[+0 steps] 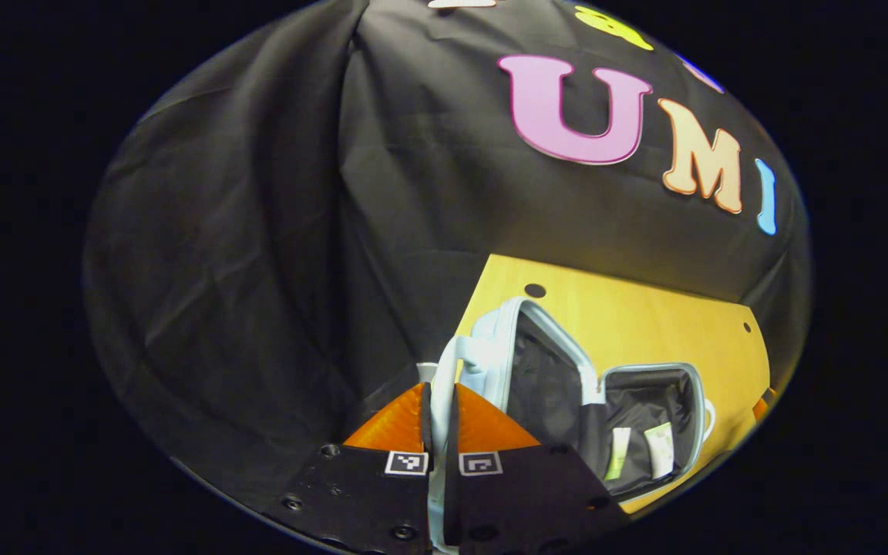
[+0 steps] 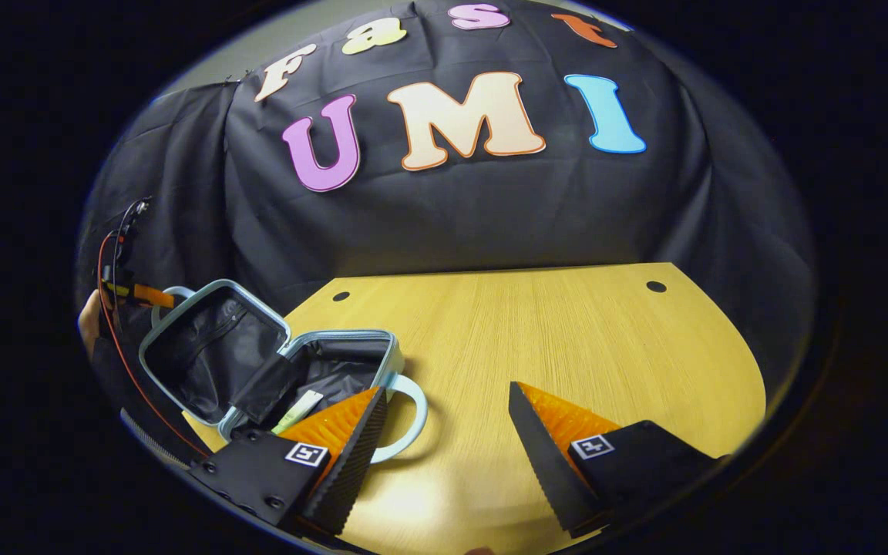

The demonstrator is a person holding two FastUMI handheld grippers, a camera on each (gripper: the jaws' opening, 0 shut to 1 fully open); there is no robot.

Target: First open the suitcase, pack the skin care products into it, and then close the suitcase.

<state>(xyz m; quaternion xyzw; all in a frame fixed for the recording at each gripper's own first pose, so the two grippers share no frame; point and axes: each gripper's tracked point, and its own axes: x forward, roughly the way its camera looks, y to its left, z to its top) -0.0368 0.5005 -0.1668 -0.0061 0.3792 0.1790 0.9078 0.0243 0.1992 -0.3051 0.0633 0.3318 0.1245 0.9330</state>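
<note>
**Suitcase open on table, left gripper at lid edge**

Suitcase: small, pale blue shell, dark lining, lying open at the left end of the wooden table as seen from the right gripper view. Lid tilted up and back toward the black cloth wall; base tray flat on the table, its pale carry handle pointing toward the table's middle.

Skin care products: in the left gripper view, two light-coloured tubes or sachets stand side by side inside the base tray, leaning against the lining. One pale tube shows again in the right gripper view, partly hidden behind that gripper's own finger.

Left gripper: fingers drawn nearly together, with a thin pale strip between them that looks like the lid's rim or handle; the gap is too narrow and dark to be sure both fingers press on it. From the right gripper view this gripper sits far off behind the raised lid, a hand behind it and a red cable trailing down.

Right gripper: jaws spread wide, nothing between them, held over bare table just beside the suitcase handle. Its left finger overlaps the base tray in the picture.

Table: light wood, round holes near its far edge, rest of the surface bare to the right.
</note>
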